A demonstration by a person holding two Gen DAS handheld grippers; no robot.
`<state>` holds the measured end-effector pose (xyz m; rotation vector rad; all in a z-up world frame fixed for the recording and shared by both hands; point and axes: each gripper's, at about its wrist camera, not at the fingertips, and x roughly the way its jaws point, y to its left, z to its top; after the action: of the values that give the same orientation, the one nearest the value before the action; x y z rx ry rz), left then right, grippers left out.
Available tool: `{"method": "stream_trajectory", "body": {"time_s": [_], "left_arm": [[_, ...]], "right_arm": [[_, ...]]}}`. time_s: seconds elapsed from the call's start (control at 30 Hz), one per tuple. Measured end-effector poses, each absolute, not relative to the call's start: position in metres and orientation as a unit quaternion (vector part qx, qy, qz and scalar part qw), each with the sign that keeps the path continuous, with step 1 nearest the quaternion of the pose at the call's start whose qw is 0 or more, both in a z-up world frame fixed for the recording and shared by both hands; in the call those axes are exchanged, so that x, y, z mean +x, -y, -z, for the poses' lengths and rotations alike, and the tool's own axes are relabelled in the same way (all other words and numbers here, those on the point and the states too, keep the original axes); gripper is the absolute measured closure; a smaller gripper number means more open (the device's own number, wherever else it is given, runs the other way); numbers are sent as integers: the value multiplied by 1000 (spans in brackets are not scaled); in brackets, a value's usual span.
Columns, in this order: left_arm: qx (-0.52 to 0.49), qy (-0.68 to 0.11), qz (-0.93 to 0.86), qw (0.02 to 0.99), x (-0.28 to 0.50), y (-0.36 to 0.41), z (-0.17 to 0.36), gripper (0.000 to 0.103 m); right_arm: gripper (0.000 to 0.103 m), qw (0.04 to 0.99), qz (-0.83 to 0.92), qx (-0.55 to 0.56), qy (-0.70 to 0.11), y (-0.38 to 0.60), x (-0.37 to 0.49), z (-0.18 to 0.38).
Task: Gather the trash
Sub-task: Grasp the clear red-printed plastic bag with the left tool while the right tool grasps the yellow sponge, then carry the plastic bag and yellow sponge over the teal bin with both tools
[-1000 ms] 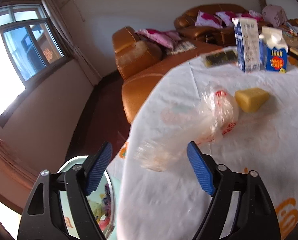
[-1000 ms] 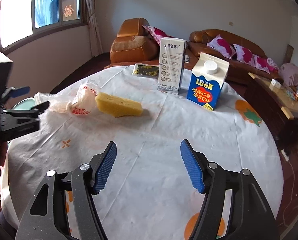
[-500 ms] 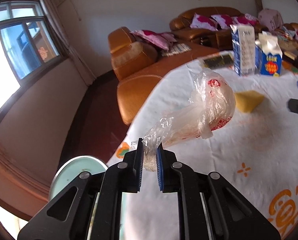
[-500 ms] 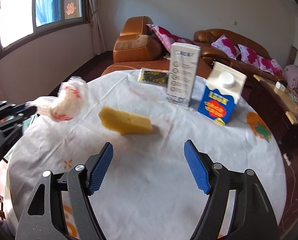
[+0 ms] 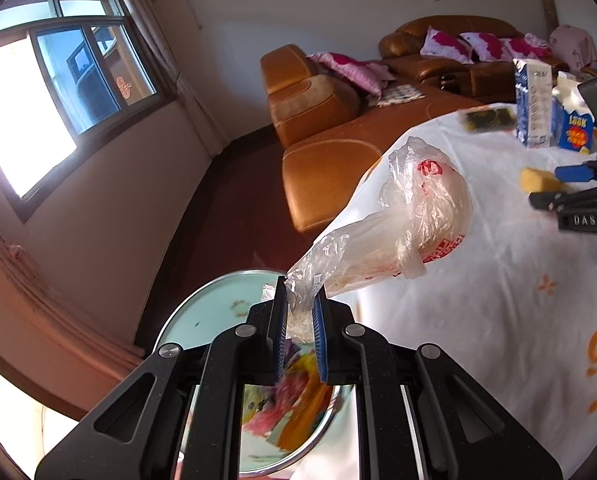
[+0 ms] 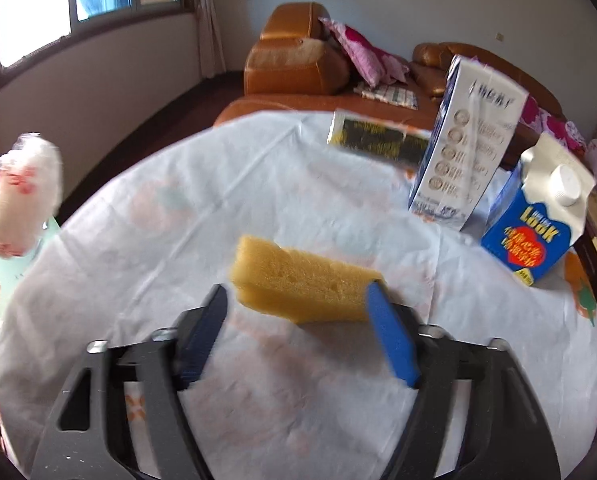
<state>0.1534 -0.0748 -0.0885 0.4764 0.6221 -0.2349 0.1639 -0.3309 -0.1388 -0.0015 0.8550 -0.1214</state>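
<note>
The left gripper (image 5: 300, 322), clamped on the plastic bag (image 5: 410, 216), should release above the bin (image 5: 214, 312); the right gripper (image 6: 298, 320) is closing around the sponge (image 6: 302, 280) beside it.

Plastic bag (image 5: 410, 216) in left tool (image 5: 300, 320)

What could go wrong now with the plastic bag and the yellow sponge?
1. The left hand-held gripper pinches only the thin twisted end of the plastic bag. The bag hangs in the air over the table edge, so it might slip out and miss the trash bin below.
2. The right hand-held gripper is closing around the yellow sponge, whose corner sits at one pad only. It might twist or squirt away.
3. The Look milk carton stands close and might get bumped.
</note>
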Motion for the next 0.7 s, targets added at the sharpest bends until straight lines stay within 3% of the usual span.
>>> {"method": "stream_trajectory", "body": {"time_s": [0.17,0.7], "left_arm": [[230,-300,105,920,151,58,86,91],[231,-298,80,923,122,22,80,91]], "right_arm": [[69,913,49,-2,-405,326,153,133],[69,928,11,-5,-371,274,106,111]]}}
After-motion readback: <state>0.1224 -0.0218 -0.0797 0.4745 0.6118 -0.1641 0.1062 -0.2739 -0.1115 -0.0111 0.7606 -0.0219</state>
